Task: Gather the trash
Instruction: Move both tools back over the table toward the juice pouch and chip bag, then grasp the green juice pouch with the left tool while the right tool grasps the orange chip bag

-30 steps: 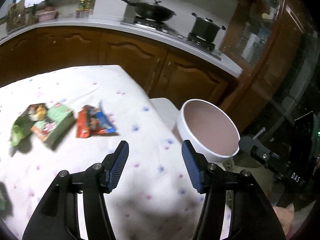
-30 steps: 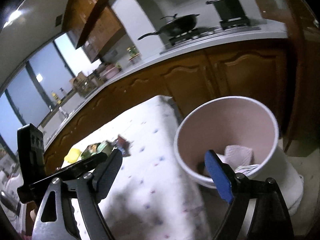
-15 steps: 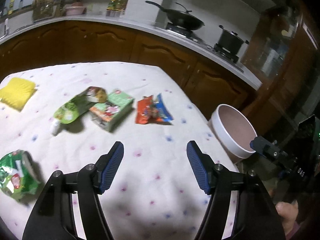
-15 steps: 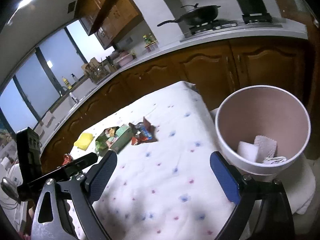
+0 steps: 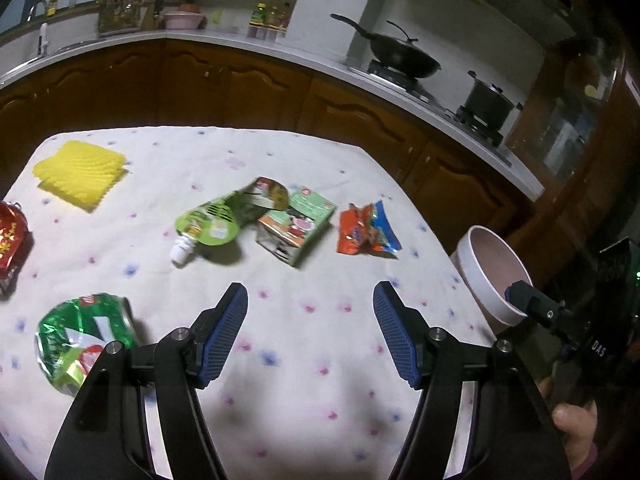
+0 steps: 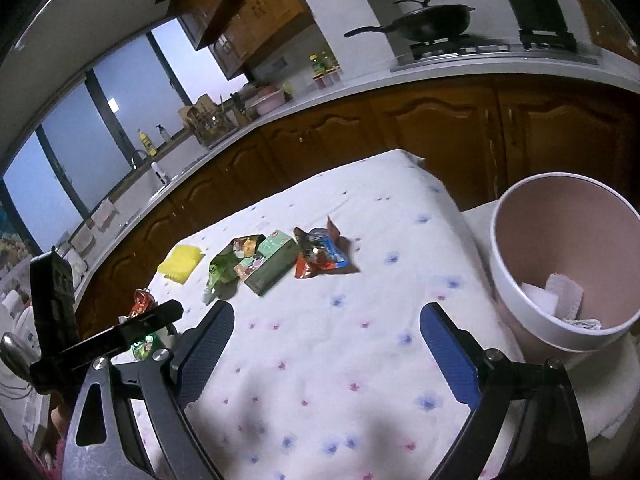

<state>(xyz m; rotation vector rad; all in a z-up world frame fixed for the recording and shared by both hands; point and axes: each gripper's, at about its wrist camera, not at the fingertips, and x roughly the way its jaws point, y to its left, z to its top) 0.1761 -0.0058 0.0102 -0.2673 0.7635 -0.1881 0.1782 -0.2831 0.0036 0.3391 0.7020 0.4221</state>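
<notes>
Trash lies on a white dotted tablecloth (image 5: 312, 320): an orange-blue snack wrapper (image 5: 366, 230), a green carton (image 5: 296, 224), a green spout pouch (image 5: 212, 222), a crushed green can (image 5: 82, 334), a yellow sponge (image 5: 78, 174) and a red wrapper (image 5: 10, 236). The wrapper (image 6: 320, 254), carton (image 6: 272, 262) and sponge (image 6: 180, 262) also show in the right wrist view. A white bin (image 6: 560, 264) with pink inside holds white scraps, right of the table. My left gripper (image 5: 310, 336) is open and empty above the cloth. My right gripper (image 6: 326, 354) is open and empty near the bin.
Brown cabinets and a white counter (image 5: 240, 40) run behind the table, with a wok (image 5: 400, 56) and a pot (image 5: 490, 100) on the stove. The bin (image 5: 494, 272) stands off the table's right edge. The other gripper's body (image 5: 560, 320) is at right.
Both grippers have pulled back and turned left, away from the bin. More of the table and its trash has come into view. Both stay open.
</notes>
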